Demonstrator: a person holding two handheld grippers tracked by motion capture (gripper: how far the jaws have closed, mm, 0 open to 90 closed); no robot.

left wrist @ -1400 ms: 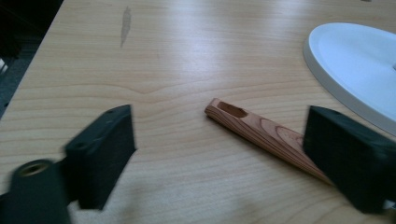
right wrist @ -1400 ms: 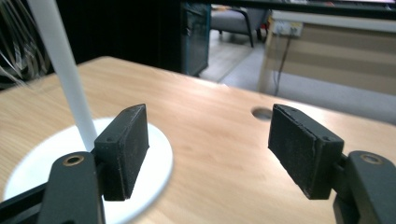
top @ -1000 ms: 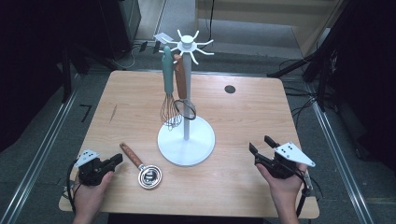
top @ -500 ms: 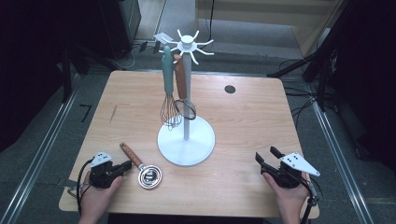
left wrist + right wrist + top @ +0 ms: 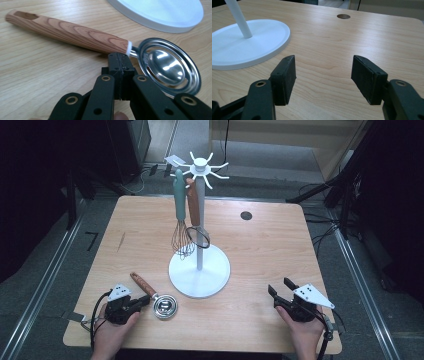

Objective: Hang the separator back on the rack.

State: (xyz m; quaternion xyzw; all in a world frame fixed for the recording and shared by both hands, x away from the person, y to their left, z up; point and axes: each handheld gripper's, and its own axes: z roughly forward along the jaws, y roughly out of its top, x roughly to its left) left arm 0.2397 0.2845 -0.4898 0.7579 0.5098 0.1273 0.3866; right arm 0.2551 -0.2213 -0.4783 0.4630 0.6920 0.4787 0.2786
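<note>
Left gripper [image 5: 142, 301] sits at the table's [image 5: 260, 255] near-left corner, jaws pressed together on nothing, tips just short of the wooden-handled strainer [image 5: 105, 47] (lying flat, bowl beside the white stand [image 5: 199, 270]). Right gripper [image 5: 280, 290] rests near-right, jaws wide apart, empty. Teal whisk [image 5: 181, 220] and a brown-handled utensil [image 5: 194, 205] hang from the stand's hooks.

Left gripper [image 5: 141, 301] has moved right along the near table edge and closed in on the wooden-handled strainer [image 5: 155, 296]; it was well to the left a second ago and now has its tips just beside the handle's metal end, jaws pressed together. Right gripper [image 5: 281, 290] has drawn back toward the near edge, jaws apart. The strainer has not shifted.
</note>
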